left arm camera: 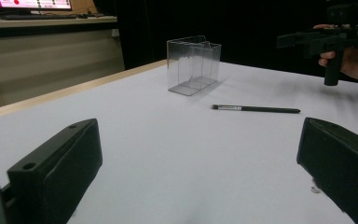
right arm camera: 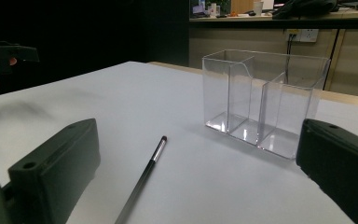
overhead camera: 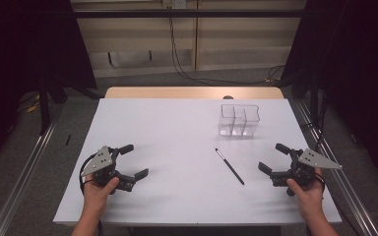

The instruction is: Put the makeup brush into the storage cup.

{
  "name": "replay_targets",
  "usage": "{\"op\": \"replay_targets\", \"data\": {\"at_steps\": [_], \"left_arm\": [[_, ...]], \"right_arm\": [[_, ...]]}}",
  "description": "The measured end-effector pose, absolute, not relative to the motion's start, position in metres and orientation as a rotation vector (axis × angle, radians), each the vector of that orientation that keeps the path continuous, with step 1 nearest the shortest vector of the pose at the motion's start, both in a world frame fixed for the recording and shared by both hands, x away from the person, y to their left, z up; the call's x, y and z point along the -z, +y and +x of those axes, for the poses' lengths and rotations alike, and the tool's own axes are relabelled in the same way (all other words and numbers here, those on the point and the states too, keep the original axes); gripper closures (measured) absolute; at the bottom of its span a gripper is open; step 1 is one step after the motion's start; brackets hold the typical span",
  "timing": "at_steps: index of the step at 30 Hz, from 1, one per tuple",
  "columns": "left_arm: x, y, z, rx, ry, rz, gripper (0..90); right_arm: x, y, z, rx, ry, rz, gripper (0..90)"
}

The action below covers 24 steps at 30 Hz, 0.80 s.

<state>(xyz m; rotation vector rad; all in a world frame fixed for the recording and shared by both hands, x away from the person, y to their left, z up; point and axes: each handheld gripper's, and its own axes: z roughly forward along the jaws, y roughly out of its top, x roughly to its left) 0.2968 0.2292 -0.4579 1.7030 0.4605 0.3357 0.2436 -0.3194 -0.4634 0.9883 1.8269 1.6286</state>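
High view: a white table (overhead camera: 177,147) with a wooden far edge stands on grey carpet between dark curtains; cables hang down the beige rear wall. The left gripper (overhead camera: 134,161) and right gripper (overhead camera: 270,157) rest near the front corners, jaws spread, nothing between them. A black makeup brush (overhead camera: 229,166) lies flat, nearer the right gripper. A clear divided organizer (overhead camera: 239,119) stands upright behind it.

Left gripper view: brush (left arm camera: 255,109) beyond the open jaws; organizer (left arm camera: 193,64) near the wooden edge.

Right gripper view: brush (right arm camera: 143,178) between the spread jaws, untouched; organizer (right arm camera: 263,100) just beyond. A desk stands behind.
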Motion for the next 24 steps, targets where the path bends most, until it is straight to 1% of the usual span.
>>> {"op": "replay_targets", "data": {"at_steps": [24], "left_arm": [[0.4564,0.2281,0.2954,-0.350,0.451,1.711,0.0]], "right_arm": [[0.4609,-0.3140,0.2457,-1.607,1.854,0.968,0.0]]}}
